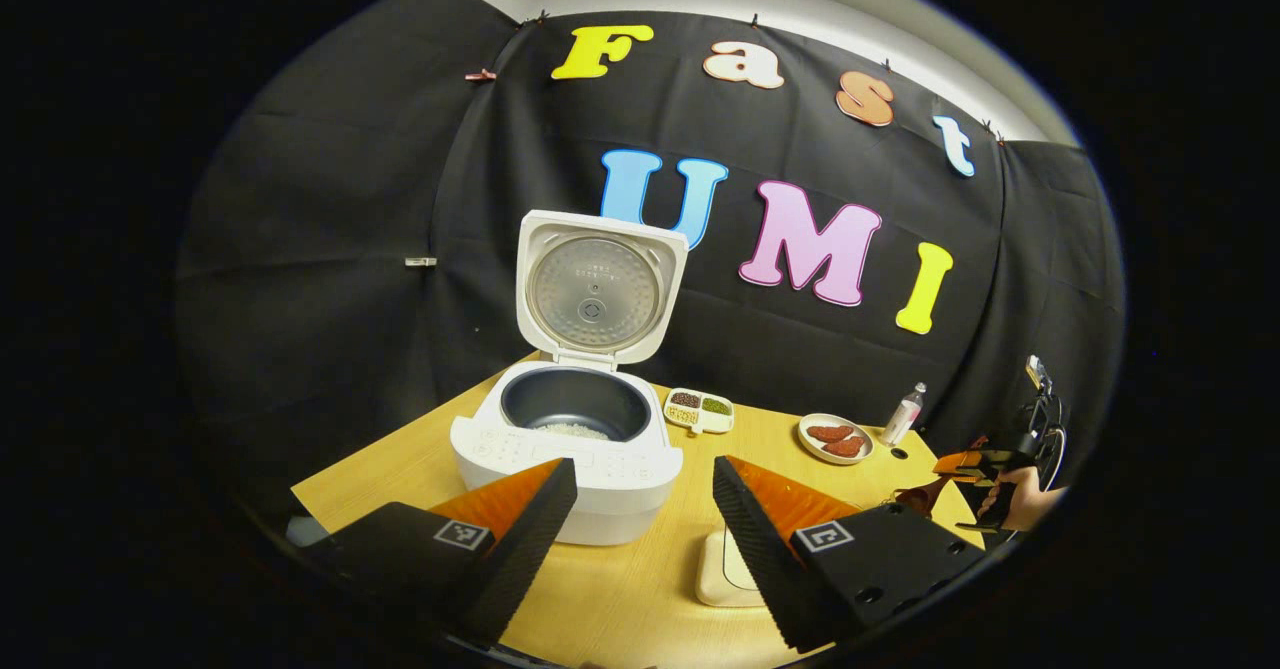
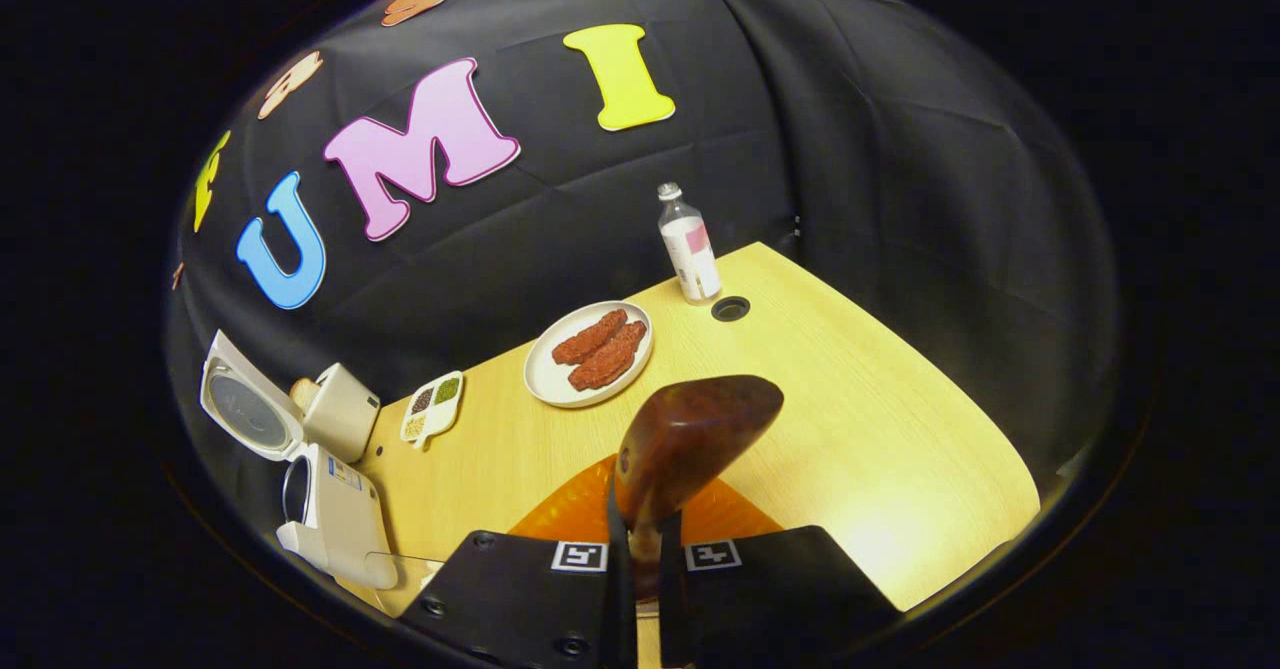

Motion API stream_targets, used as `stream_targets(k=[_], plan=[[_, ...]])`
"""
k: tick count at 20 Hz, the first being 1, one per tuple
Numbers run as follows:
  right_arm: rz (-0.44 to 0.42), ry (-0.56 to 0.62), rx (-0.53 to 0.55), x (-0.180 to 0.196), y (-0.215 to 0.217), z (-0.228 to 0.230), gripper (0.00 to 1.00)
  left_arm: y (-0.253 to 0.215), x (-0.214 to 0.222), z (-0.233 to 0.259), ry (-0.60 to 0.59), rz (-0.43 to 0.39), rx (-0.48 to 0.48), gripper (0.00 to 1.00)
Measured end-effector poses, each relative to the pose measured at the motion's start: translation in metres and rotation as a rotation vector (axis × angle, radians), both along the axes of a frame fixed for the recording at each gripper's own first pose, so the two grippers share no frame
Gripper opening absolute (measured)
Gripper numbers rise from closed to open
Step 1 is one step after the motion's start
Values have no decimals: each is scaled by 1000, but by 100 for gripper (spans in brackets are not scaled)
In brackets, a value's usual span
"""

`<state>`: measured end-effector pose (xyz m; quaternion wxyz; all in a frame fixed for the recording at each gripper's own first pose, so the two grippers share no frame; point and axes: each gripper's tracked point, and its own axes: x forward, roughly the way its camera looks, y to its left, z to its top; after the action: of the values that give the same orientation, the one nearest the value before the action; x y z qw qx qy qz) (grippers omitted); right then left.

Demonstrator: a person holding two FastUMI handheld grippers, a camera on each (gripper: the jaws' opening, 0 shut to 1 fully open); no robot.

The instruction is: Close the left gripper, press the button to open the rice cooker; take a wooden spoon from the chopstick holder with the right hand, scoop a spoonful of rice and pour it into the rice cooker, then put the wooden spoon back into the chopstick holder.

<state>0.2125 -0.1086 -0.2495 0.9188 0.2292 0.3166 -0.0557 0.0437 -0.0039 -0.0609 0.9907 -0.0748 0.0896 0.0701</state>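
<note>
The white rice cooker (image 1: 565,469) stands on the wooden table (image 2: 850,399) with its lid (image 1: 600,294) raised upright. A little white rice lies in its dark inner pot (image 1: 575,427). My left gripper (image 1: 643,469) is open just in front of the cooker, its fingers spread to either side with nothing between them. My right gripper (image 2: 640,524) is shut on the handle of a dark reddish-brown wooden spoon (image 2: 695,429), whose bowl points up and forward over the table. In the left gripper view the right gripper (image 1: 1000,474) is far right, held by a hand (image 1: 1030,504).
A plate (image 2: 540,374) with red-brown pieces, a small bottle (image 2: 690,249) and a divided dish (image 2: 418,439) of beans sit toward the back wall. A cream-coloured container (image 1: 722,574) lies partly under my left gripper's finger. A round hole (image 2: 730,309) is near the bottle.
</note>
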Motion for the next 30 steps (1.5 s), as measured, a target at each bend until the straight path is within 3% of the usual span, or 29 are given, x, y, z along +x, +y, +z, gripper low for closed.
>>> stream_targets(k=[4,7,9,13,20,22,24,26,30], plan=[[11,32,14,-7,9,-21,14,-10,4,2,0,-13,7,95],[-5,35,30,-7,11,-20,20,-17,7,5,-2,-32,24,95],[5,48,27,-15,10,-18,30,-14,9,8,-9,-29,34,95],[44,32,-38,-33,8,-8,99,2,17,23,-20,2,28,95],[66,10,-122,-76,-9,13,99,50,59,104,-71,9,-26,95],[76,13,-172,-101,-16,15,99,77,81,125,-66,48,18,95],[93,30,-198,-127,-17,14,99,80,103,151,-91,-5,52,95],[101,52,-220,-150,-16,13,99,97,131,170,-113,14,84,95],[126,79,-221,-179,-5,18,99,121,184,201,-133,29,83,95]])
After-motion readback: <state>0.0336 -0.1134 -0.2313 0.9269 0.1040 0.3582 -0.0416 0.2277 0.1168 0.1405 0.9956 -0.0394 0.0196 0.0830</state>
